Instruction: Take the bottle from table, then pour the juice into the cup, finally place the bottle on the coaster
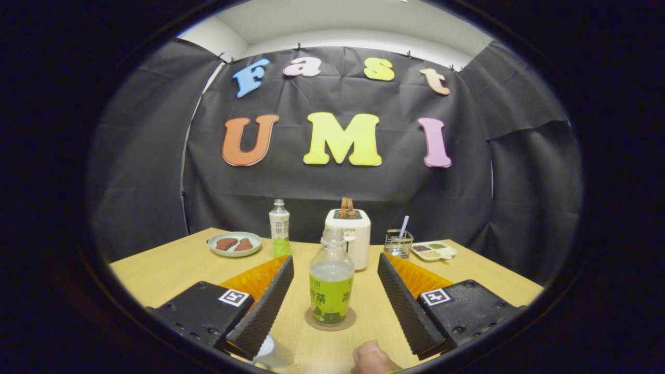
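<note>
The gripper [335,291] is seen w/ jaws wide apart, nothing clamped. The bottle [331,283] stands upright on the coaster [330,320], between the fingers but touched by neither; cap is off, neck open. Judged as the last step: bottle is set down, release looks done. To finish well, the gripper should be drawn straight back, jaws kept apart, so neither pad clips the bottle off the coaster.

Containers: the bottle is abt half full of pale liquid. The cup [272,352] is glimpsed by the left finger, near side; contents can't be told. A fingertip [372,358] shows just behind the coaster. Further back on the table [161,270]: a second bottle [279,228], capped; plate [235,244] w/ two brown pieces; toaster [349,228] w/ bread in its slots; wire basket [399,243] w/ a straw-like stick; divided tray [433,251] w/ small portions.
</note>
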Demonstrator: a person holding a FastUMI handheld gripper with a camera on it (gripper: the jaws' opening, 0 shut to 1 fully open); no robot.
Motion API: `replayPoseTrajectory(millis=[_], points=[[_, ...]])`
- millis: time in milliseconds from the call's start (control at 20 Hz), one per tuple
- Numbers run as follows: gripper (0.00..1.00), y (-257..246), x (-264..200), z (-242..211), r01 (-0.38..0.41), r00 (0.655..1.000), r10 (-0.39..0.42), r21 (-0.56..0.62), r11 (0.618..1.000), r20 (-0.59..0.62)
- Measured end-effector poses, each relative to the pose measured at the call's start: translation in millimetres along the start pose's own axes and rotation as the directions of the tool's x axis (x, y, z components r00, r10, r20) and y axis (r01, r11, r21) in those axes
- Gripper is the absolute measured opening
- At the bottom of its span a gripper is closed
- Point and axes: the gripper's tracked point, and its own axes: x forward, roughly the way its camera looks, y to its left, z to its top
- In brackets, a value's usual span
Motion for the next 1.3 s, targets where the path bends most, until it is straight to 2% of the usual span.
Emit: replayPoseTrajectory(millis=[100, 250, 450, 700, 850, 1050, 1300], points=[[1.0, 0, -28, 11, -0.001, 1.0, 0.001, 0.003, 1.0, 0.003], [1.0, -23, -74, 22, 0.065, 0.998, -0.065, 0.019, 0.998, -0.014], [1.0, -41, -137, 39, 0.076, 0.997, -0.074, 0.083, 0.994, -0.019], [1.0, -62, -215, 55, 0.114, 0.991, -0.118, 0.062, 0.992, 0.061], [1.0, -56, -254, 53, 0.093, 0.991, -0.099, 0.06, 0.994, 0.094], [1.0, -56, -284, 43, 0.083, 0.989, -0.09, 0.069, 0.994, 0.113], [1.0, -56, -298, 32, 0.044, 0.993, -0.052, 0.073, 0.996, 0.109]])
